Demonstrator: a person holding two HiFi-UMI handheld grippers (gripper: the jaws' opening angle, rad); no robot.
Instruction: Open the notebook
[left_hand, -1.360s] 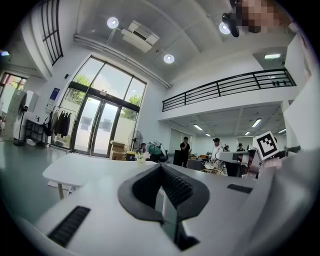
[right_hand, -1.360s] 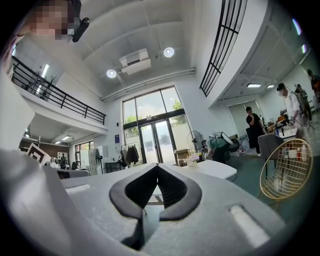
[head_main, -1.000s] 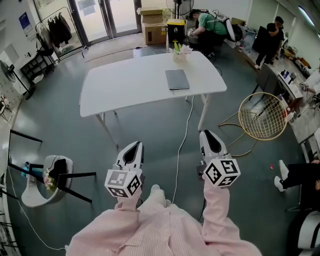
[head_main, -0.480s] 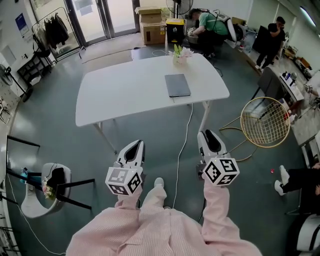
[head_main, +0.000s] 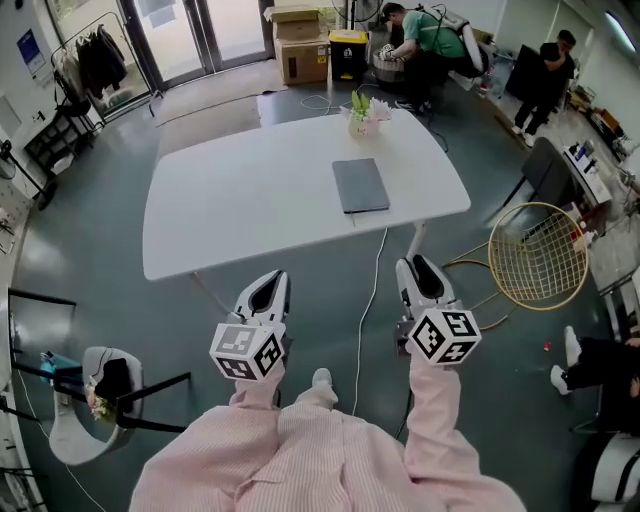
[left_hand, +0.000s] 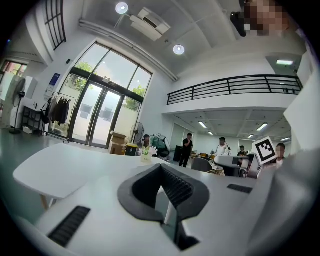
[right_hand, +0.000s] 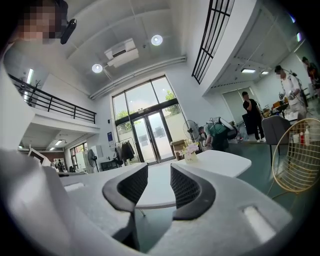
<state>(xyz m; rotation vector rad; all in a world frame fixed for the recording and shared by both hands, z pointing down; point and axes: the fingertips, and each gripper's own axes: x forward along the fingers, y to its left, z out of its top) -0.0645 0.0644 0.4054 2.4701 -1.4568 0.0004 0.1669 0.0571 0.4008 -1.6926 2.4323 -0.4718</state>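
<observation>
A closed dark grey notebook (head_main: 360, 185) lies flat on the right half of the white table (head_main: 250, 200), in front of a small vase of flowers (head_main: 363, 112). Both grippers are held level over the floor, short of the table's near edge. My left gripper (head_main: 264, 292) is shut and empty, its pads meeting at the tips (left_hand: 161, 167). The jaws of my right gripper (head_main: 421, 272) have just been opening; they now stand open with nothing between them (right_hand: 159, 172). It faces the table (right_hand: 225, 162) and vase (right_hand: 190, 154). The gripper views do not show the notebook.
A white cable (head_main: 368, 290) hangs from the table's near edge to the floor between my grippers. A gold wire chair (head_main: 538, 256) stands to the right, and a dark-framed chair (head_main: 100, 385) at lower left. People (head_main: 425, 40) and cardboard boxes (head_main: 305, 50) are behind the table.
The person has stepped forward with both grippers, so the table and notebook are nearer and larger. The right jaws have spread apart; the left jaws stay together.
</observation>
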